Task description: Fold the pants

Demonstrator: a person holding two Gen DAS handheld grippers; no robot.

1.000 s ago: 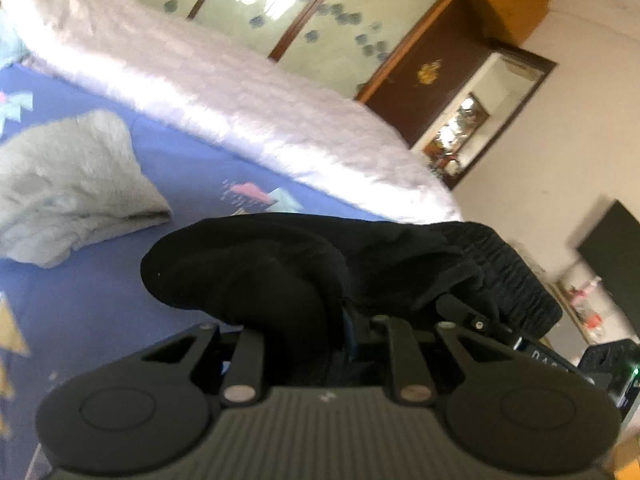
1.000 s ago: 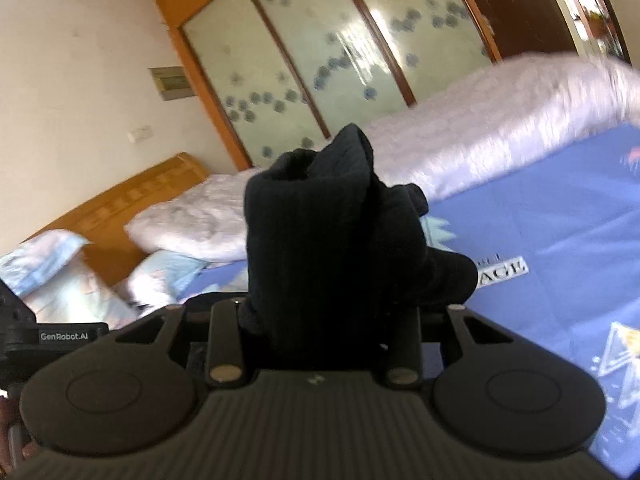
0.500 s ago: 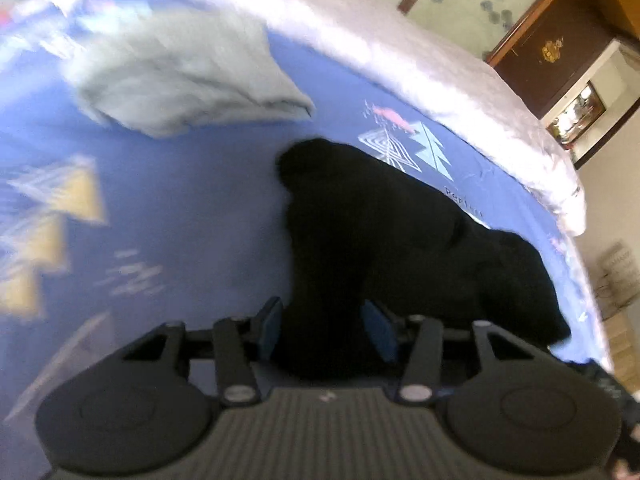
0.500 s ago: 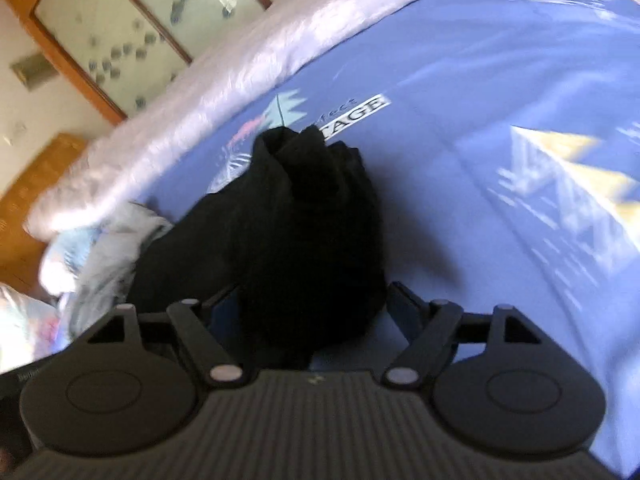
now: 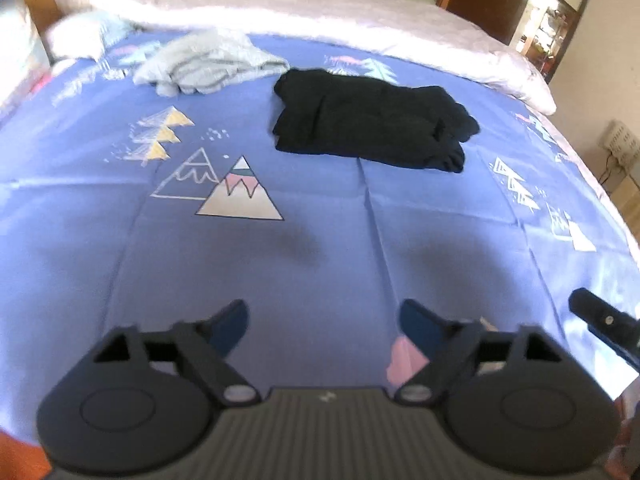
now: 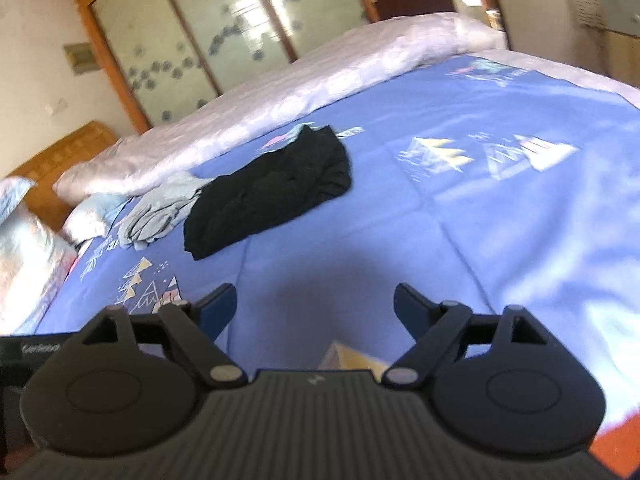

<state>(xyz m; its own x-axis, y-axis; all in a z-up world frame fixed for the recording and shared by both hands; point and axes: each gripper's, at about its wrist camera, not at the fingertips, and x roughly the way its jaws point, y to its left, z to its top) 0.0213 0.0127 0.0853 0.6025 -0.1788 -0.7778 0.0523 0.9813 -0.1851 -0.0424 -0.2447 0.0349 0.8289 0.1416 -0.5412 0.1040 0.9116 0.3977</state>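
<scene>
The left gripper (image 5: 322,320) and right gripper (image 6: 316,306) both hang released and empty above the blue bedsheet (image 5: 320,248). Well ahead of both lie the folded black pants (image 5: 372,130), with a crumpled grey garment (image 5: 208,64) just beyond-left, a white quilt (image 5: 300,12) farthest.

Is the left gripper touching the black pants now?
Apart. The left wrist view shows the open left gripper with bare blue sheet before the black pants.
</scene>
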